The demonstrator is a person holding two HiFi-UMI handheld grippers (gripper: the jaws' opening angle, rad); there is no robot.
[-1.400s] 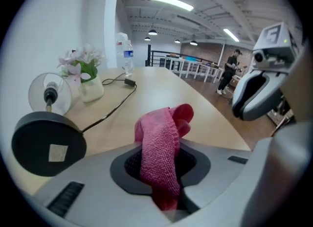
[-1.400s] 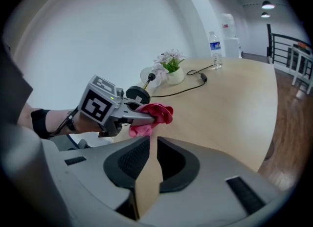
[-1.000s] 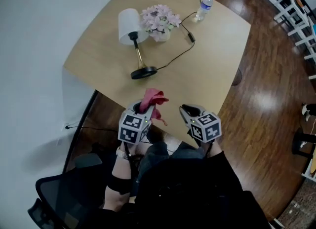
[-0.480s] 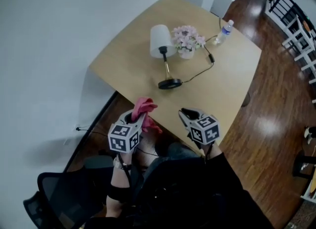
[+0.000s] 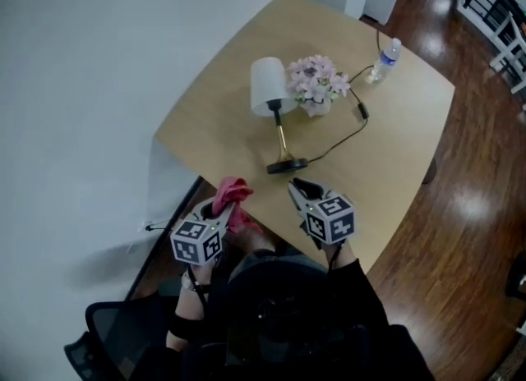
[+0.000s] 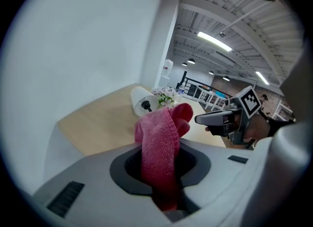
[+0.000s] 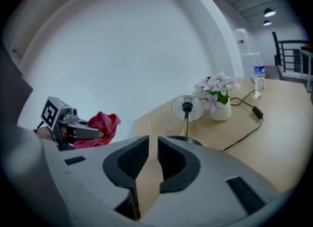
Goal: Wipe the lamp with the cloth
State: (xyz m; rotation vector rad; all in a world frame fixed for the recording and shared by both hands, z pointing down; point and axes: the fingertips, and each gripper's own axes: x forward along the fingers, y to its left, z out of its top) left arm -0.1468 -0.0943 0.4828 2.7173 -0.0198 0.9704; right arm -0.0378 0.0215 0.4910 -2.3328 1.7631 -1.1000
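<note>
Clamped between the jaws of the left gripper (image 5: 219, 207) is a pink cloth (image 5: 233, 193). The jaws are pressed onto its lower part, and the loose end is bunched up above the tips. This gripper is held over the near edge of the wooden table (image 5: 394, 149), well apart from the lamp (image 5: 269, 92). A cube with black-and-white square markers is carried on its back; only patterns are shown on it, no letters.

Further right, the lamp is found upright on a round black base, with a brass stem and a white shade. The shade is tipped so that its open end is turned toward the grippers. The base is set close to the near edge of the table.

Just in front of that base the right gripper (image 5: 295, 185) is held. Its jaws are parted by a narrow gap. Nothing is held between them, and only the table top is seen through the gap. A marker cube is borne here as well.

Beside the shade, a white pot of pale pink flowers (image 5: 316, 84) is placed. A black cord (image 5: 345, 135) with an inline switch is run from the base past the pot. At the far right corner a clear water bottle (image 5: 386, 59) is stood; its label is too small to be read.
</note>
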